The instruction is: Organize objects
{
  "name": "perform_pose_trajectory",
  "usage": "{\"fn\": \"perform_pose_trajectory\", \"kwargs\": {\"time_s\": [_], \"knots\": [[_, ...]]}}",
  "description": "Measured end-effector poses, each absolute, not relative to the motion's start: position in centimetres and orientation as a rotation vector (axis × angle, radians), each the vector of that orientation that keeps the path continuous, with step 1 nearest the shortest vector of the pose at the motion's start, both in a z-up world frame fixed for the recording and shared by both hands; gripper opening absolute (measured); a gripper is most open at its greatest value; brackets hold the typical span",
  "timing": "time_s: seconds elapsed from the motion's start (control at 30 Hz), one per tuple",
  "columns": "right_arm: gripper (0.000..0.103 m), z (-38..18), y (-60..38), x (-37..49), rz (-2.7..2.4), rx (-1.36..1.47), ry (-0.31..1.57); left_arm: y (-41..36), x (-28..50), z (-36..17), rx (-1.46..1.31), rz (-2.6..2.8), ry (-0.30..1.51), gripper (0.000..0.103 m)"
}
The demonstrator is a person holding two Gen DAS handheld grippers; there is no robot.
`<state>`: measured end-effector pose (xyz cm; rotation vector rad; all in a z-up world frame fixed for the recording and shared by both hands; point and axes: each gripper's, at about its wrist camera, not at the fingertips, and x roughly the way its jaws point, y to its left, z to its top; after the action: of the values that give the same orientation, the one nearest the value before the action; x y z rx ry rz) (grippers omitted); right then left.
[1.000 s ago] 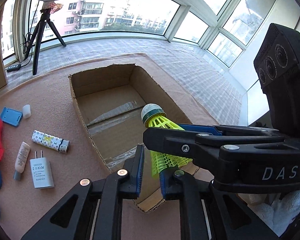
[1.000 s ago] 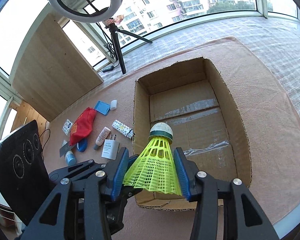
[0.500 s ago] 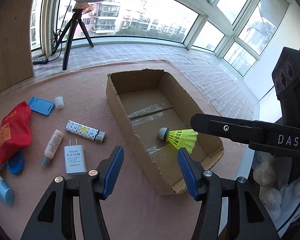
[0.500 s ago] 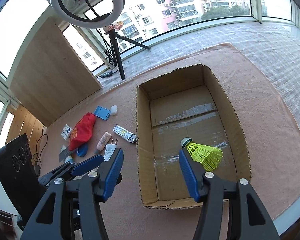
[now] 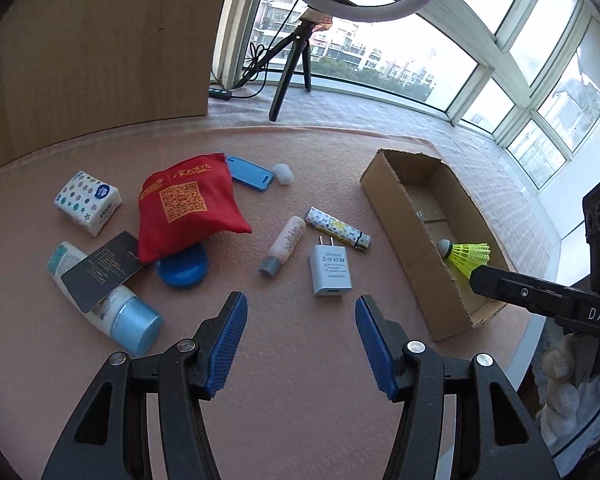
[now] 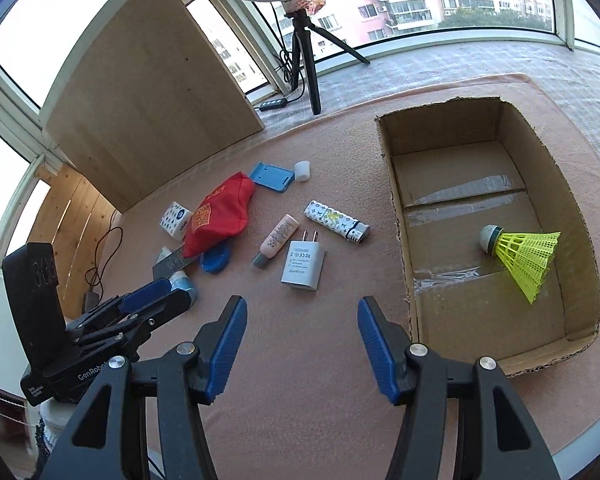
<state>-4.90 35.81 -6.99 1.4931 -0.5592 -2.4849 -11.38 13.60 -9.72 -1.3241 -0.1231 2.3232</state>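
A yellow shuttlecock (image 6: pixel 520 256) lies on its side on the floor of the open cardboard box (image 6: pixel 440 136), also seen in the left wrist view as shuttlecock (image 5: pixel 468 256) in box (image 5: pixel 420 256). My right gripper (image 6: pixel 300 308) is open and holds nothing, hovering over the mat just left of the box. My left gripper (image 5: pixel 300 308) is open too, above the mat in front of a white charger (image 5: pixel 330 270). Beside the charger lie a patterned lighter (image 5: pixel 338 230) and a small pink tube (image 5: pixel 286 240).
Further left sit a red pouch (image 5: pixel 188 208), a blue card holder (image 5: pixel 250 172), a white cap (image 5: pixel 283 173), a tissue pack (image 5: pixel 88 202), a blue round lid (image 5: pixel 184 268), a black card (image 5: pixel 100 276) and a lotion bottle (image 5: pixel 120 316). A tripod (image 6: pixel 310 68) and a wooden board (image 6: pixel 152 92) stand behind.
My right gripper opened and let go of the shuttlecock, which now lies in the box. My left gripper opened wide. Both pulled back and swung left toward the loose objects.
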Motion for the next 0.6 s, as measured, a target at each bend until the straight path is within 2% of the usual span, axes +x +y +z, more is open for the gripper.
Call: {"fn": "perform_pose_trajectory", "kwargs": {"time_s": [0.37, 0.6], "knots": [[0.054, -8.7, 30.6, -4.6, -2.41, 1.536, -0.543, 2.7, -13.6, -10.4, -1.417, 2.45, -0.155, 0.06], [0.054, -9.2, 29.6, -3.7, -2.406, 1.569, -0.547, -0.1, -18.4, -11.4, -1.503, 2.428, -0.178, 0.06]]}}
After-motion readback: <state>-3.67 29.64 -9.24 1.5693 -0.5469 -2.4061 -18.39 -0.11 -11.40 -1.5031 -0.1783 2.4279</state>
